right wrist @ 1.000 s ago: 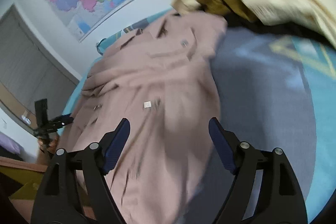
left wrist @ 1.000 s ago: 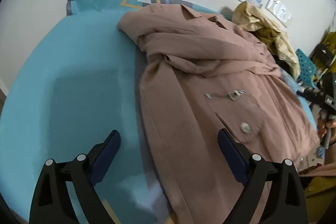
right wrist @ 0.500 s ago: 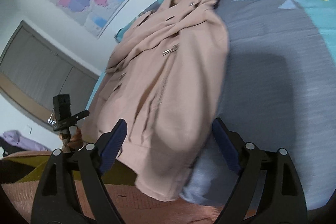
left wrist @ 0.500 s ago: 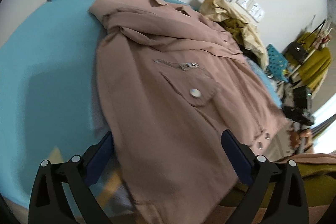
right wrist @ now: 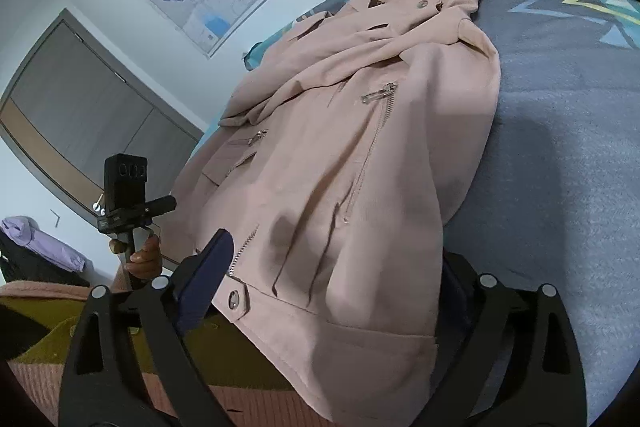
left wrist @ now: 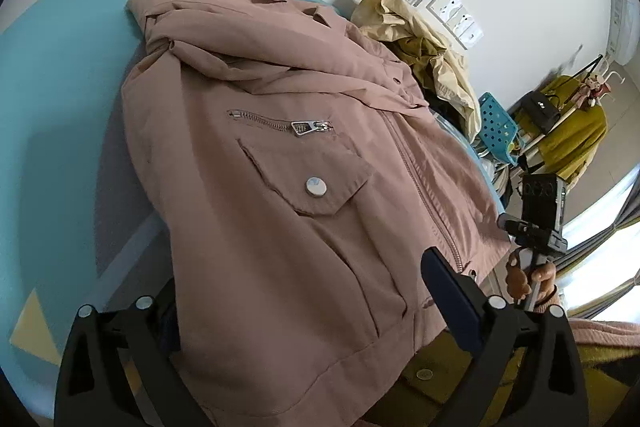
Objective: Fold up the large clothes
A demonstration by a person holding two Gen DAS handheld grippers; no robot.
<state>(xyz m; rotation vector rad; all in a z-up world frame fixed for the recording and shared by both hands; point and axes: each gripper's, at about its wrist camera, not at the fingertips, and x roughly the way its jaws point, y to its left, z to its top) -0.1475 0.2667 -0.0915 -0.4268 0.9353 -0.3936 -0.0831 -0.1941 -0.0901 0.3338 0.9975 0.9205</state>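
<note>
A dusty-pink jacket [left wrist: 280,187] with zips and a snap pocket lies front up on the bed, sleeves crossed over its chest. Its hem hangs over the near edge. My left gripper [left wrist: 308,307] is open and straddles the left hem corner; its left finger is partly under the cloth. In the right wrist view the jacket [right wrist: 360,167] fills the middle. My right gripper [right wrist: 332,287] is open around the right hem corner, its right finger hidden behind the fabric.
The bed cover [left wrist: 52,107] is teal with grey patches [right wrist: 560,147]. A heap of cream and olive clothes [left wrist: 424,39] lies beyond the collar. A blue stool [left wrist: 496,123] and a clothes rack [left wrist: 568,131] stand on the right. Maps hang on the wall.
Both grippers have drawn back toward the near bed edge and dropped to the jacket's hem. The hem corners now sit between the open jaws.
</note>
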